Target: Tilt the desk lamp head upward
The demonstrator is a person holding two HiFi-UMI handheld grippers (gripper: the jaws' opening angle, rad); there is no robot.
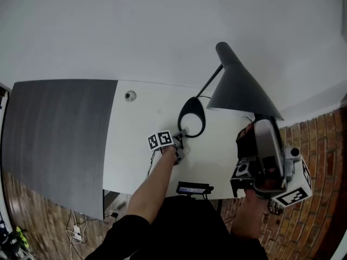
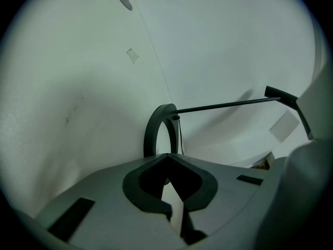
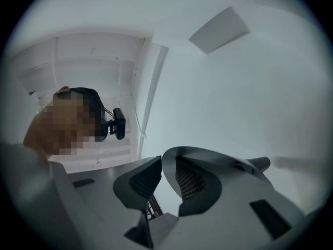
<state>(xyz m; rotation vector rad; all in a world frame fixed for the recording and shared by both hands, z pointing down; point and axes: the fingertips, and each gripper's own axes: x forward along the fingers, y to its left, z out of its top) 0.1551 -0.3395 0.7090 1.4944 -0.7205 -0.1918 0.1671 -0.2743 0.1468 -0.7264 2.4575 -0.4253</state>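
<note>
The right gripper (image 3: 160, 163) is closed on the lower rim of the lamp head (image 3: 218, 159), with the thin grey edge pinched between the pads, so the grab is already made. In the head view that gripper (image 1: 259, 122) is pointed up from below with the forearm kept close to the body. The lamp head (image 1: 241, 85) is met at its front right edge, out by the table's right end.

The left gripper (image 1: 180, 136) is reached forward on a straight arm and kept low over the white table (image 1: 135, 145). Its tips are brought together right at the ring base (image 1: 181, 112). Nothing is seen between the pads, and whether the ring base (image 2: 151, 132) is actually nipped can't be told.

Handling-wise, the lamp head is judged stiff, light and kinda slick, carried on a thin stem (image 1: 210, 83). The rim is probably the best spot since the most leverage is had there, but slipping is a risk. The base looks light, so it'd likely need to be pinned down while the head is pushed up.
</note>
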